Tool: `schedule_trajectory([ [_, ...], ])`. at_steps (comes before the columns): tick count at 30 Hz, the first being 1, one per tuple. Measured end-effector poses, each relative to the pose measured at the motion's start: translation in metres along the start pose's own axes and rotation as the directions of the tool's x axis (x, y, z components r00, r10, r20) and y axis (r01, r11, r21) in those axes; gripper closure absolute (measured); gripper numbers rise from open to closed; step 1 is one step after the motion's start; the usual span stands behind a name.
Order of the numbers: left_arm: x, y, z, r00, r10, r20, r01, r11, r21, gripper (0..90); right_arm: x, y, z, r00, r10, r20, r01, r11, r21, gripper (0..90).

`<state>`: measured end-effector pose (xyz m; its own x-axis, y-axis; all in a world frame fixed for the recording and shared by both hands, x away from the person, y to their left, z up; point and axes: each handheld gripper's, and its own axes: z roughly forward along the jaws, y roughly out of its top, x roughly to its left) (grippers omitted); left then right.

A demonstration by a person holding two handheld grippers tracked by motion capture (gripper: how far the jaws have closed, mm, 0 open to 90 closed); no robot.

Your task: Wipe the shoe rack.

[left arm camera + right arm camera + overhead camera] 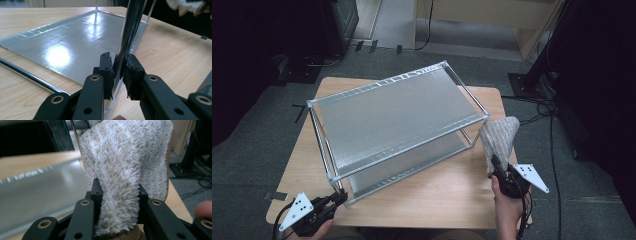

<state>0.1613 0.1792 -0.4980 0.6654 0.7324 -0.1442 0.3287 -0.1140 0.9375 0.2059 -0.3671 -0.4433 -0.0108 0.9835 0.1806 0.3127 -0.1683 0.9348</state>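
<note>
right tongs (pixel 495 162) with cloth (pixel 500 136) beside rack (pixel 397 117)

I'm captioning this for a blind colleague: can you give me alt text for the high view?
A two-tier metal shelf rack stands on a wooden table. The left gripper clamps the rack's near corner post, while the right gripper holds a fluffy cloth up beside the rack's right end.

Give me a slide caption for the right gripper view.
Right gripper clamps a fluffy beige cloth beside the metal shelf rack on the wooden table.
</note>
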Motion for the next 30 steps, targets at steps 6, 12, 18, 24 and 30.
schedule_trajectory([
  [6, -0.001, 0.001, 0.001, 1.0000, 0.000, 0.009, 0.000, 1.0000, 0.003, 78.4, 0.012, 0.036, -0.002, 0.9988, 0.048, 0.011, -0.047, 0.9935, -0.104, 69.2],
  [12, -0.005, 0.000, 0.002, 0.9995, 0.004, 0.031, -0.004, 1.0000, 0.006, 78.5, 0.032, 0.067, 0.002, 0.9992, 0.017, -0.035, -0.023, 0.9861, -0.164, 68.9],
  [18, -0.006, 0.000, 0.002, 0.9987, 0.007, 0.049, -0.008, 1.0000, 0.006, 78.1, 0.064, 0.084, 0.023, 0.9888, -0.085, -0.123, 0.070, 0.9903, -0.120, 58.8],
  [24, -0.007, 0.001, 0.000, 0.9990, 0.011, 0.044, -0.011, 0.9998, -0.014, 74.9, 0.073, 0.081, 0.039, 0.9986, -0.030, -0.043, 0.028, 0.9982, -0.053, 38.0],
  [30, -0.007, 0.002, 0.001, 0.9986, 0.026, 0.045, -0.026, 0.9995, -0.017, 78.1, 0.070, 0.077, 0.040, 0.9975, -0.011, -0.070, 0.006, 0.9977, -0.068, 66.4],
])
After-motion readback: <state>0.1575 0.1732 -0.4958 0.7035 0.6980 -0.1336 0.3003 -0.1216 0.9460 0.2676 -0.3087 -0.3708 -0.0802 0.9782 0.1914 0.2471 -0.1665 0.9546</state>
